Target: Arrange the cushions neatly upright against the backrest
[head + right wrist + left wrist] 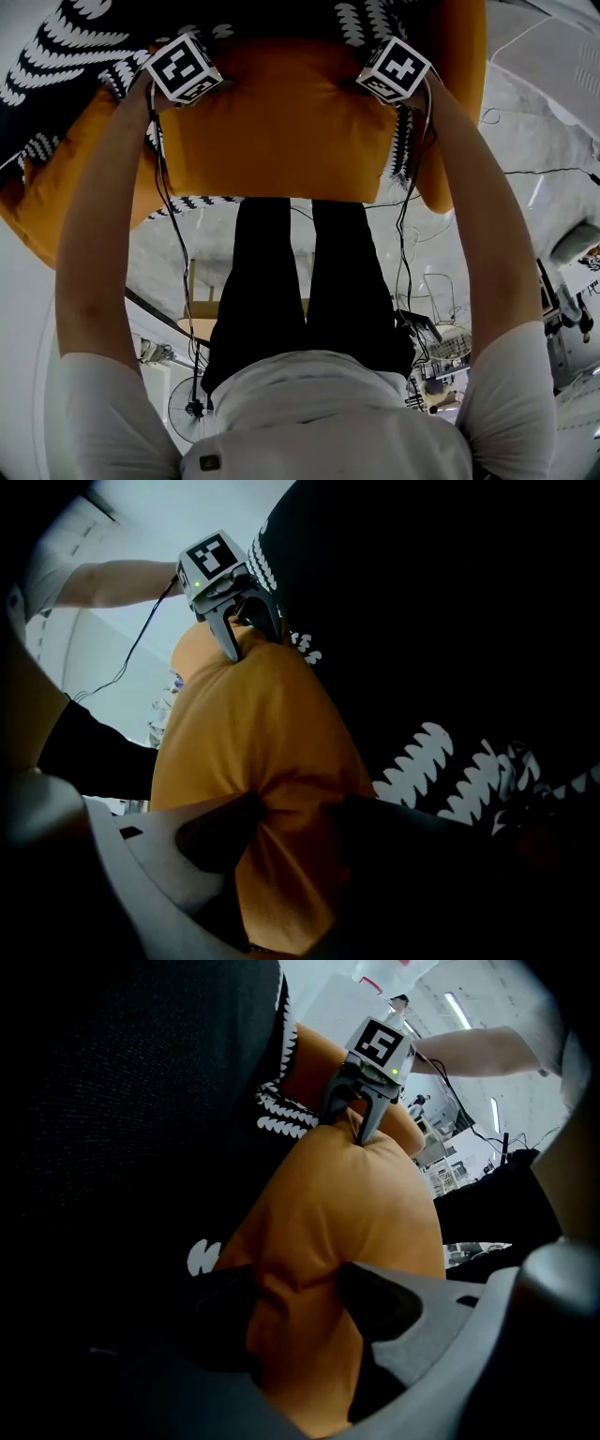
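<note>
So here's what I've got on my feeds right now. Both grippers are clamped on the same plump orange fabric cushion (281, 122), which fills the 12 o'clock part of the head view. The left gripper (185, 82) has it at the 11 o'clock corner and the right gripper (392, 86) has it at the 1 o'clock corner, so the cushion hangs between them in front of the person's black trousers (300, 281). The white shirt (328, 412) sits down at 6 o'clock.

In the left gripper view its fingers (375, 1297) are pinched onto a bunched fold of the orange fabric, with creases fanning out from the pinch. The right gripper shows up at 1 o'clock in that view, biting the far corner of the same cushion. The right gripper view is the same deal: its fingers (211, 832) squeeze a puckered bit of orange cloth, and the left gripper sits at 11 o'clock on the other corner.

Black fabric with white leaf-shaped print (66, 56) lies right behind the cushion, touching it. It takes the 9 o'clock side of the left gripper view and the 3 o'clock side of the right one. More orange shows at 9 o'clock and 2 o'clock in the head view, but I can't tell if that's separate cushions.
</note>
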Motion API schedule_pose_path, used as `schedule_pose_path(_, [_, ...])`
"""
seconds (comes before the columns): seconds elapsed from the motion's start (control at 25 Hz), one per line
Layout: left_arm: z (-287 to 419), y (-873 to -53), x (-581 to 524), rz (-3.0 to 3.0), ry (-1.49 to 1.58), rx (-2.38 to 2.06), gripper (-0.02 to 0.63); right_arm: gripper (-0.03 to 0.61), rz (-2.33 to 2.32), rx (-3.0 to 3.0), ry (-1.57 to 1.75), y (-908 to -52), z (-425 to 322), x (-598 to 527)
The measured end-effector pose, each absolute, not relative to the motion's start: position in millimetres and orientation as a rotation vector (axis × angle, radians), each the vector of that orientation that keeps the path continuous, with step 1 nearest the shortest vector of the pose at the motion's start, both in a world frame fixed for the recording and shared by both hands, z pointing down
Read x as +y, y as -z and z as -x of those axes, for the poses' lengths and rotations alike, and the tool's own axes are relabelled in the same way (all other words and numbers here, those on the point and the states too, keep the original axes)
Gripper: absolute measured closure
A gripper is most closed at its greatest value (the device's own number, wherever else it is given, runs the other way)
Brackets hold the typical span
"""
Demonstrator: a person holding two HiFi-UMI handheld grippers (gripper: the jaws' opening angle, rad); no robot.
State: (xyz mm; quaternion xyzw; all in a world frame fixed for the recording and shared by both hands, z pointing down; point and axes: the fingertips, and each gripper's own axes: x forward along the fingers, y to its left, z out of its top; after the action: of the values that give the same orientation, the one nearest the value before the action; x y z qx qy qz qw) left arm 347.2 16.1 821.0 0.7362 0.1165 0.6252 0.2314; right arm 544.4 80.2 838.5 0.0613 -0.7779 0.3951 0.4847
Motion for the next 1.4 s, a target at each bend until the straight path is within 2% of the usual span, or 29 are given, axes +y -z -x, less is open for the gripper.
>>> schedule_pose_path(0.08, [-348.0,-824.1,17.2,-2.014,-1.722,0.332,0.338,0.289,-0.138,-1.901,-0.970,-837.4,-542.1,81.0])
schedule_pose_path(0.28, [-359.7,-824.7,18.2,-2.044,-1.713,0.323,0.431,0.407,-0.116,-1.949,-0.898,-835.8,-551.5,84.2])
schedule_pose_path(0.52, [-363.7,-802.0,15.6,-2.099,-1.730,0.281,0.534,0.496,-0.154,-1.982,-0.779,-810.0,-553.9,80.9])
schedule_pose_path(0.76, [-354.0,-774.4,29.9,-2.160,-1.711,0.195,0.583,0.525,-0.183,-2.006,-0.676,-775.2,-546.1,96.0])
schedule_pose_path(1.16, [-349.3,-724.8,53.8,-2.238,-1.692,0.121,0.592,0.541,-0.243,-2.049,-0.527,-709.4,-548.9,118.8])
schedule_pose_path(1.4, [-335.0,-667.4,60.9,-2.275,-1.737,0.103,0.594,0.548,-0.276,-2.069,-0.428,-650.9,-542.3,120.1])
